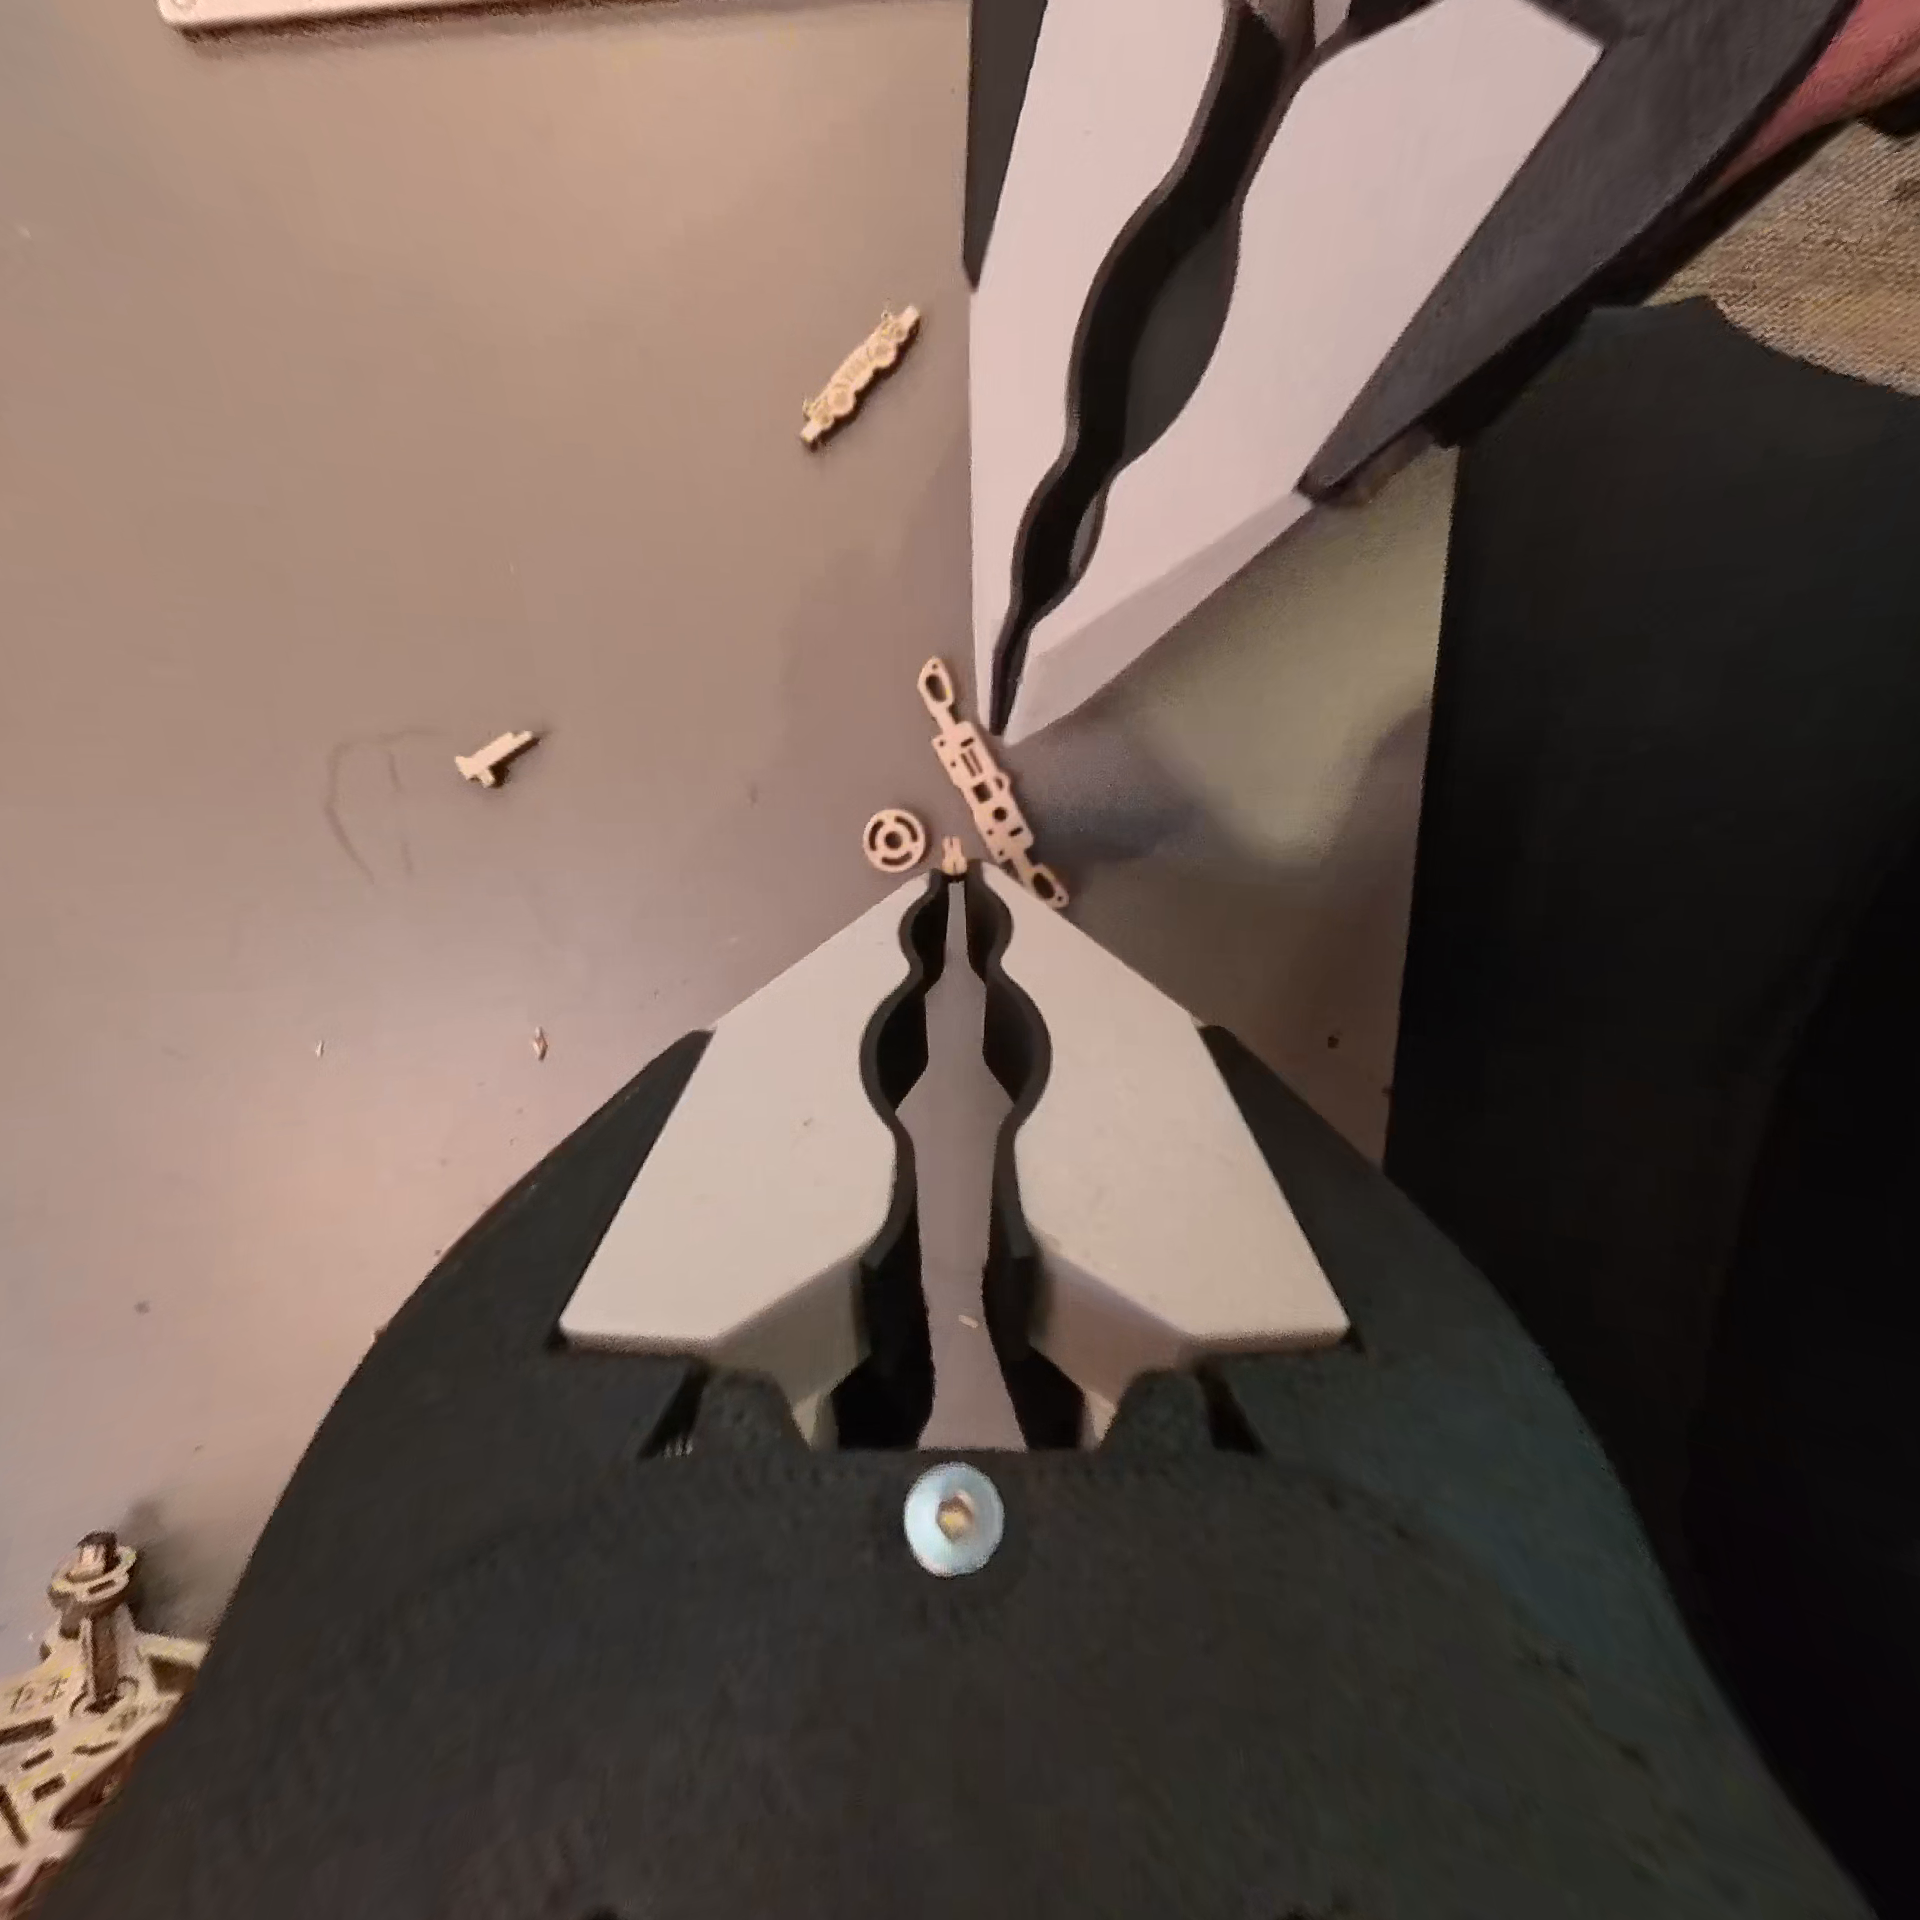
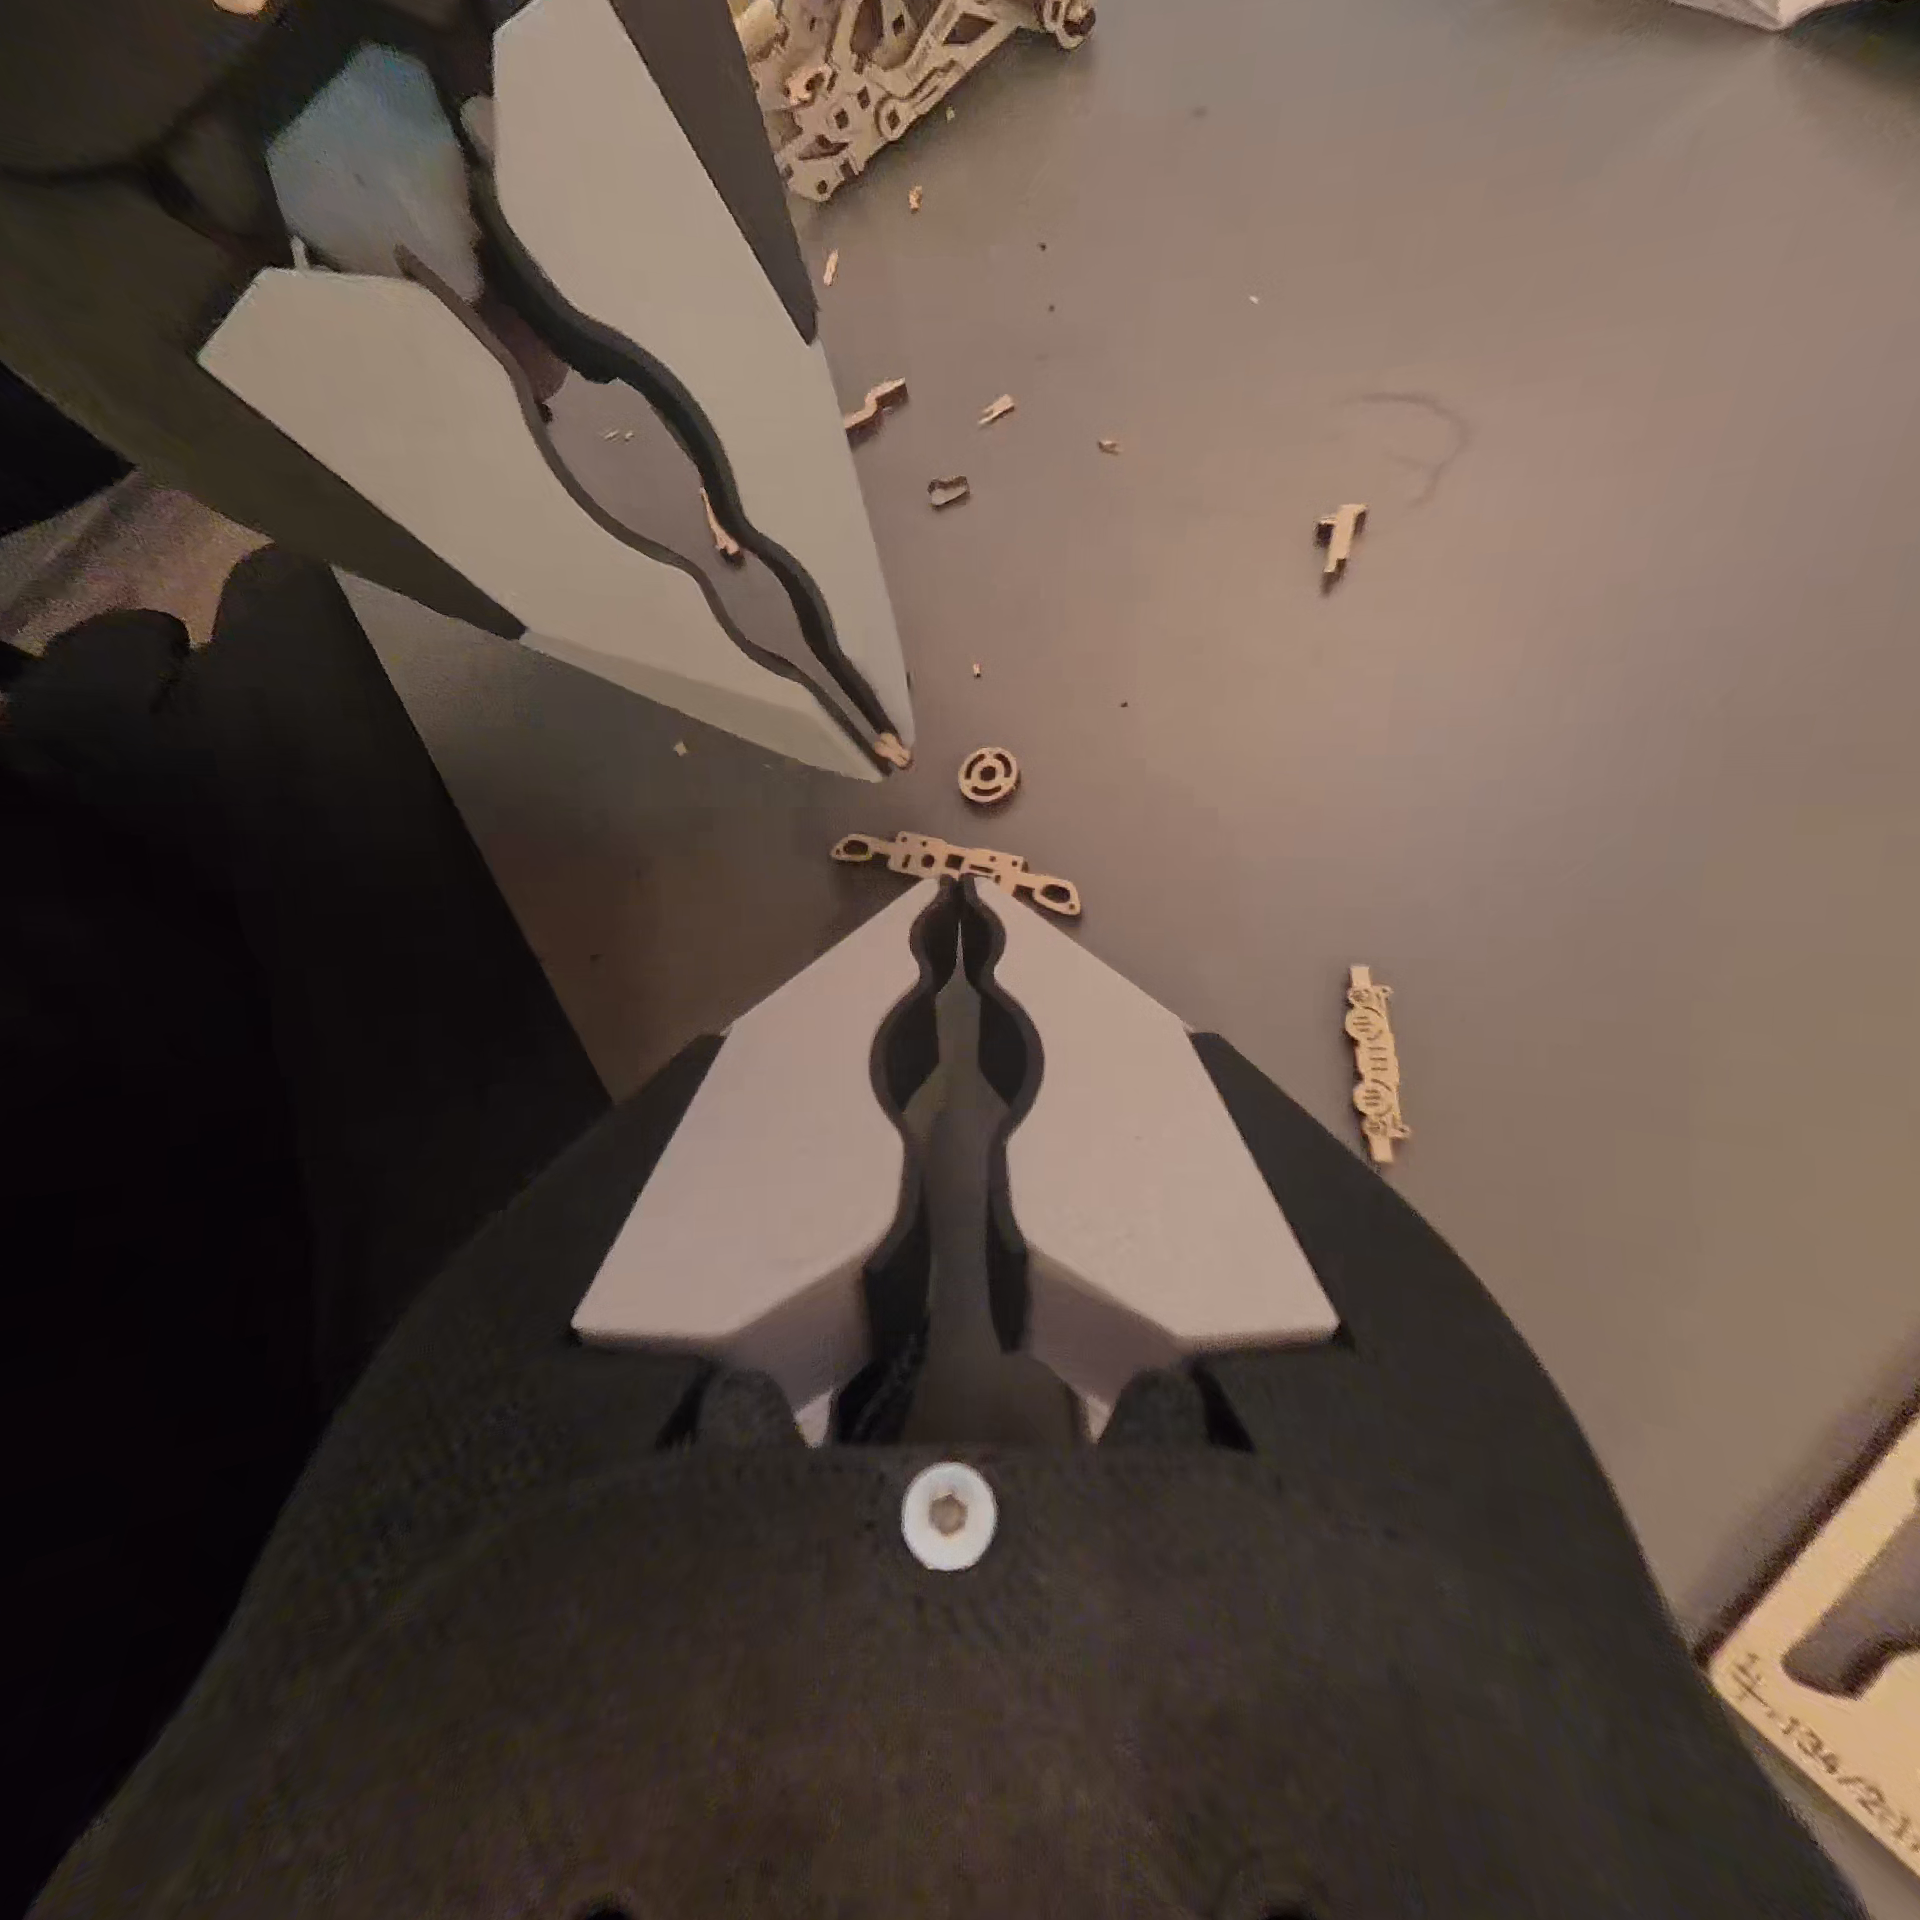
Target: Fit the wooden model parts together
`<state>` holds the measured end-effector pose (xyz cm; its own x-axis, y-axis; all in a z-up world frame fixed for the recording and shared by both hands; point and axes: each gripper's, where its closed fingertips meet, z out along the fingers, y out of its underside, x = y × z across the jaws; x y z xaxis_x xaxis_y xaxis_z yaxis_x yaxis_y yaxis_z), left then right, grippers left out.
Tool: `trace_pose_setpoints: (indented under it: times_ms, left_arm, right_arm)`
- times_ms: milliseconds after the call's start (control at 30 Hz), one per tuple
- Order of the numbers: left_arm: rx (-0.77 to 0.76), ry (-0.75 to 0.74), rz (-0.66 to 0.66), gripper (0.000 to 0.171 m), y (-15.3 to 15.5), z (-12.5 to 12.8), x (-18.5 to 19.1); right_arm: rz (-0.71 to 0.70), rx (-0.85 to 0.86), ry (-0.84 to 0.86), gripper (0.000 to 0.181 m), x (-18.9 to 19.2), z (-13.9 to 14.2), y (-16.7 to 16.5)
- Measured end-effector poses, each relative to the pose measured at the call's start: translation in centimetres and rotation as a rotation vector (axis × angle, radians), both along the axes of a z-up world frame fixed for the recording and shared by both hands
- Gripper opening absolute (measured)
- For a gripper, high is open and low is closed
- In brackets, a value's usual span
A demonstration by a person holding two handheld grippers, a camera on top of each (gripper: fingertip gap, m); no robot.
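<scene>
Wooden strip [image 2: 956,871] lay flat on the table [image 2: 1455,727], crosswise just beyond the right gripper [image 2: 958,885], whose fingers were nearly closed and empty. The left gripper [image 1: 954,875] pinched a tiny peg [image 1: 953,857] beside it

You are at a hobby bench [image 2: 1455,260], a plain grey top in what looks like a home room. Laser-cut wooden parts [image 2: 961,873] and loose offcut chips [image 2: 997,408] lie scattered over it. Beyond them stands a half-built wooden model [image 2: 883,94]. Off the bench's edge you see carpet [image 1: 1787,249].
</scene>
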<state>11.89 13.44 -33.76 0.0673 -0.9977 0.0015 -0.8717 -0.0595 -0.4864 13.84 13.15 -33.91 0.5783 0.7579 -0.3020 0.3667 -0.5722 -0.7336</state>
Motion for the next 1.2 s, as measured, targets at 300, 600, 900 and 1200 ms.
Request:
trace_pose_setpoints:
  times_ms: [300, 600, 900, 1200]
  left_arm:
    - [-0.056, 0.113, -0.009, 0.000, -0.8, -1.2, 0.8]
    - [-0.062, 0.262, -0.006, 0.000, -0.6, -1.5, 0.8]
    - [-0.065, 0.396, -0.024, 0.000, -0.5, -1.6, 0.6]
    - [-0.022, 0.505, -0.104, 0.000, 0.8, -1.1, -0.7]
  right_arm:
    - [-0.023, -0.026, 0.059, 0.000, 0.5, 0.5, 0.3]
    - [-0.036, -0.053, 0.122, 0.000, 0.7, 1.0, 0.5]
    - [-0.063, -0.047, 0.238, 0.000, 1.3, 2.4, 0.8]
    - [-0.060, -0.052, 0.278, 0.000, 1.6, 2.8, 0.6]
